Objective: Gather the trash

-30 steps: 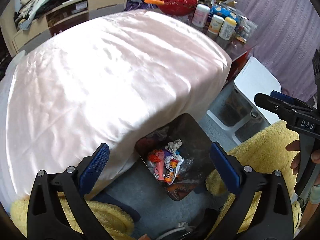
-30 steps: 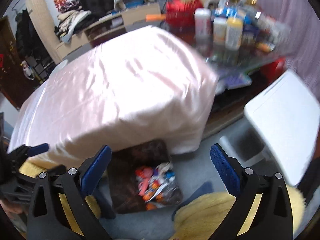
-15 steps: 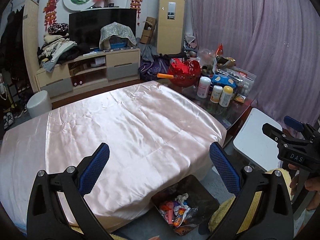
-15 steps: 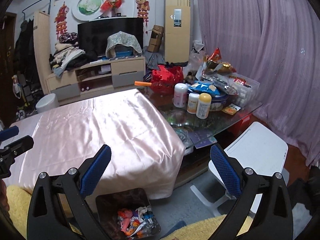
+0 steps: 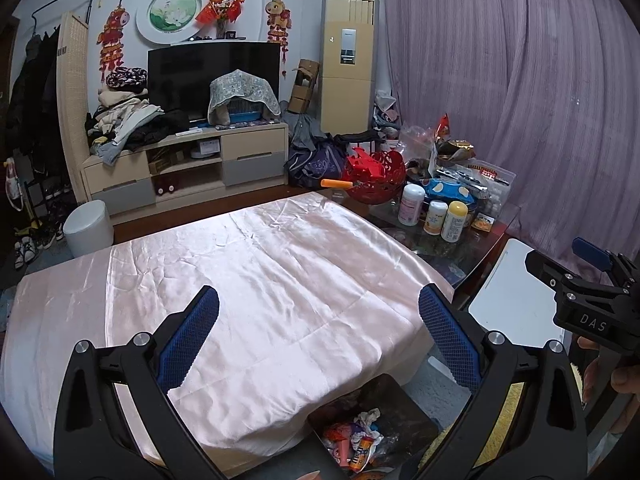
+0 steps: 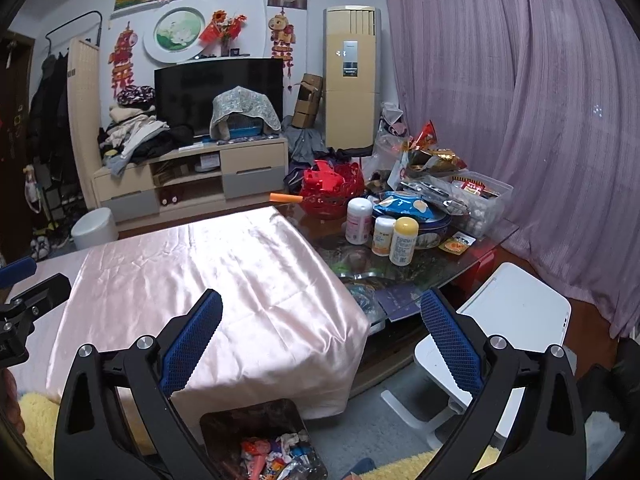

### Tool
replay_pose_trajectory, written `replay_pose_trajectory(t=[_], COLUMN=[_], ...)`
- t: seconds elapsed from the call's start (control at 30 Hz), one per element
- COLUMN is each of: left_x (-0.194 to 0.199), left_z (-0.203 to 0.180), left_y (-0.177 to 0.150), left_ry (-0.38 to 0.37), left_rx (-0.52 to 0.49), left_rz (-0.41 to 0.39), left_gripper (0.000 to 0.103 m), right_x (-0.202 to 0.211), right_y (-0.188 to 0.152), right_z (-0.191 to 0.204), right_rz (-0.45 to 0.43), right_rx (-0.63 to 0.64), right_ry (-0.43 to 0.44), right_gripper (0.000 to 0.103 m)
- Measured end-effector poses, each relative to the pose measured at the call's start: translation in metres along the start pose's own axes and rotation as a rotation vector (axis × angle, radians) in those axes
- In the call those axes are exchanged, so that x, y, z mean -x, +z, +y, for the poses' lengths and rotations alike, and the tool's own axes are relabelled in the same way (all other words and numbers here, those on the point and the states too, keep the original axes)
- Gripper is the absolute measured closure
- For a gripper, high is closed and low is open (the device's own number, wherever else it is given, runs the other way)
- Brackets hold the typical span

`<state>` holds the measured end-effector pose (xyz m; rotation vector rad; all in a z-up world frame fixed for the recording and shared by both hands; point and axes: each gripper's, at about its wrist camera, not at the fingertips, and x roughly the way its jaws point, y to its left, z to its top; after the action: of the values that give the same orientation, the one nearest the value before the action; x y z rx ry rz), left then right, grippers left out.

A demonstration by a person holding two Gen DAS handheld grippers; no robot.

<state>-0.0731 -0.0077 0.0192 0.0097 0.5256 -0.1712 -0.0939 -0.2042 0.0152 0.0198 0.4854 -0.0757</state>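
A dark trash bin (image 5: 404,404) stands on the floor by the near corner of a table under a pink satin cloth (image 5: 248,288). Crumpled wrappers and packets (image 5: 354,442) fill it. In the right wrist view the same bin (image 6: 224,424) and its trash (image 6: 276,458) sit at the bottom edge. My left gripper (image 5: 318,336) hangs open above the cloth and bin, with nothing between its blue pads. My right gripper (image 6: 320,338) is open and empty too, high over the table corner. The right gripper also shows in the left wrist view (image 5: 592,296), held by a hand.
A glass table (image 6: 420,264) at the right holds bottles (image 6: 402,240), snack bags (image 6: 404,206) and a red basket (image 6: 332,190). A white stool (image 6: 500,328) stands on the floor to the right. Yellow fluffy fabric (image 5: 500,420) lies near the bin. A TV cabinet (image 5: 184,168) and purple curtain stand behind.
Both grippers have lifted and tilted up from the bin, so the bin has dropped to the bottom of each view and the room has come into sight. Both stay open.
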Motion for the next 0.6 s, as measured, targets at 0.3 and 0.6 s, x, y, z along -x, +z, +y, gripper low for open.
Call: replay_pose_trajectory(t=[0.3, 0.6], left_x=[0.007, 0.014], left_z=[-0.004, -0.010], left_y=[-0.005, -0.015], left_ry=[-0.004, 0.008], left_rx=[-0.005, -0.008], left_rz=[-0.018, -0.015], left_gripper=[0.008, 0.008], right_x=[0.015, 0.029], right_y=[-0.009, -0.015], right_z=[0.005, 0.010], right_rz=[-0.023, -0.040], right_rx=[0.021, 0.041], right_ry=[-0.003, 0.002], right_gripper=[0.003, 0.003])
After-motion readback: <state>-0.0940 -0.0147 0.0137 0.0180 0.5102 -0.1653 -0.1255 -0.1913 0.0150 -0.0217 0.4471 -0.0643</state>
